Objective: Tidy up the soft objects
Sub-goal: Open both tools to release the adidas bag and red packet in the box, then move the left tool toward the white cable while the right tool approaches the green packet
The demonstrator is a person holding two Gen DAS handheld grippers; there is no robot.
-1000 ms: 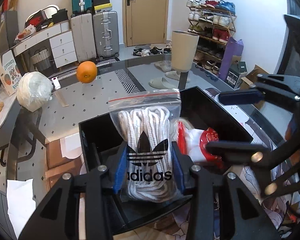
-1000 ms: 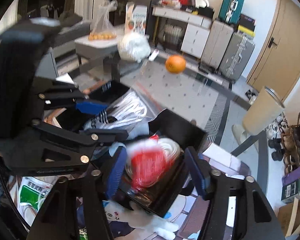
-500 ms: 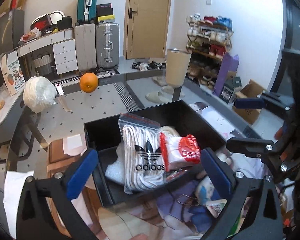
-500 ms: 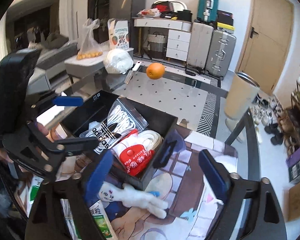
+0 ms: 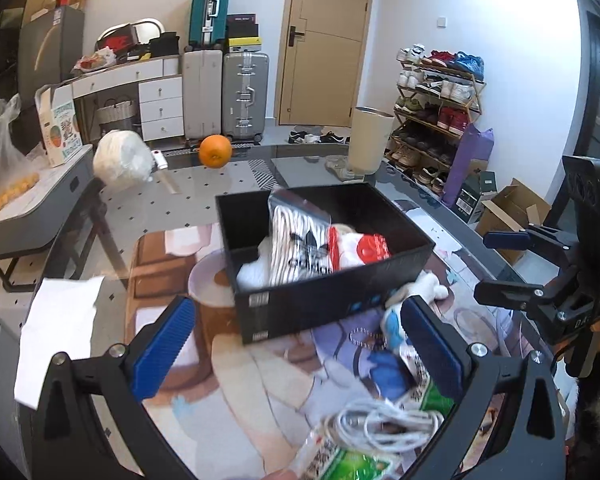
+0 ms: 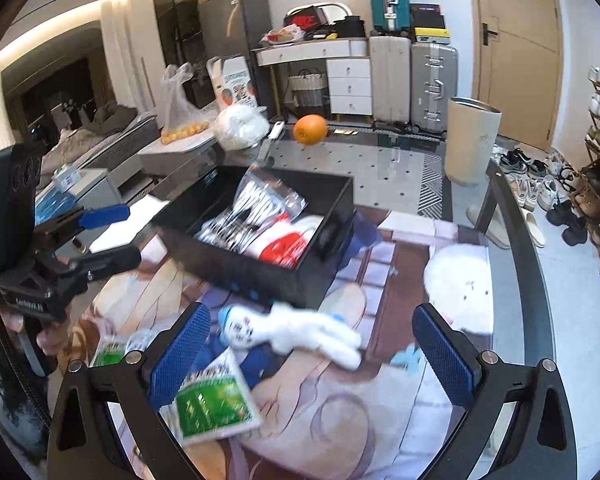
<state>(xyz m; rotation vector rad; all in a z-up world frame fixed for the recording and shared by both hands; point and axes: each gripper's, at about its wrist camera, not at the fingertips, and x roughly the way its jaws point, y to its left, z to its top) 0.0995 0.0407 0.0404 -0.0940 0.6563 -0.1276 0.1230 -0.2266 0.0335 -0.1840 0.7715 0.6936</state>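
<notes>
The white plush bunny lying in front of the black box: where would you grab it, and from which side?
Probably across its middle, from above. The white plush bunny lies flat and lengthwise on the printed mat, just in front of the black box. Its torso looks narrow and soft, so open fingers could straddle it crosswise. The right gripper hangs open nearly over it.
</notes>
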